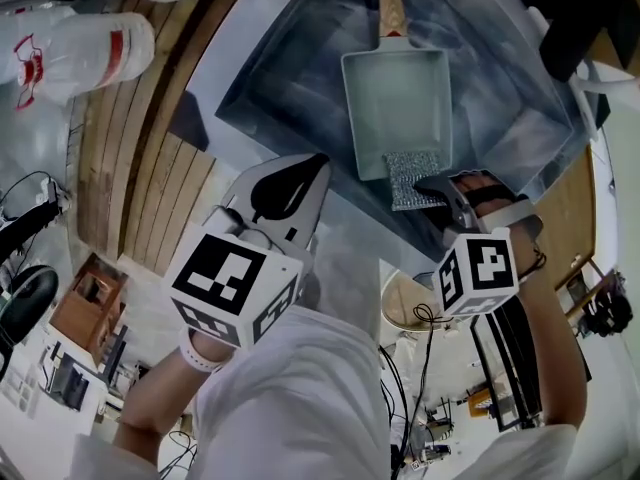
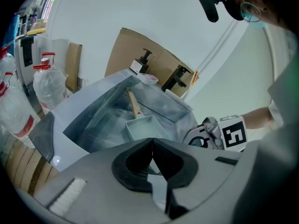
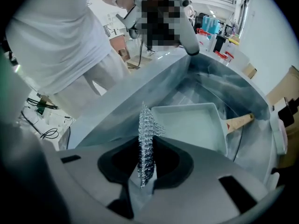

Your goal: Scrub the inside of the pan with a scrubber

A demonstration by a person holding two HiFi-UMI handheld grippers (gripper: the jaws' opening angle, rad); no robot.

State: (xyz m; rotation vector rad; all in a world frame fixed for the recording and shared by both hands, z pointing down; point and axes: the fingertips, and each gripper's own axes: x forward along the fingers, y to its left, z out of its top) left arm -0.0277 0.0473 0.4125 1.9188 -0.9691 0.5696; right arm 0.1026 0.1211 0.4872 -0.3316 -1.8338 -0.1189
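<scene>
Right up close, the left hand-held gripper point(image 1: 312, 163) with its marker cube point(image 1: 235, 288) hangs just short of the sink's near rim, and its own view has the jaws pressed together tip to tip, nothing between them point(image 2: 152, 148). Across to its right, beside it, comes the right hand-held gripper point(image 1: 440, 183), second marker cube point(image 1: 478, 271) riding behind, a hand point(image 1: 490, 208) wrapped round the grip. This one is clamped tight on the scrubber point(image 1: 412, 178), a shiny wad of metal mesh that stands on edge between the jaws point(image 3: 147, 164) and pokes out past their tips point(image 3: 147, 129). Directly ahead of those jaws lies the pan point(image 1: 400, 98), a pale rectangular one, sitting flat down in the steel sink point(image 1: 270, 78), open side up. From overhead the scrubber overlaps the pan's near edge, the end closest to the right hand-held gripper; whether it presses on the pan's floor, I cannot tell. The pan's wooden handle point(image 1: 390, 3) runs straight away from that hand-held gripper toward the sink's far wall, and in the right gripper view it angles off ahead and to the right point(image 3: 240, 121). Out to the left of the left hand-held gripper, past the sink's side, run wooden slats point(image 1: 130, 168), and farther out that way are clear plastic bottles with red trim point(image 1: 75, 53). Beyond the sink, ahead of the left hand-held gripper, black tap fittings point(image 2: 175, 78) stand before a sheet of cardboard point(image 2: 140, 50).
</scene>
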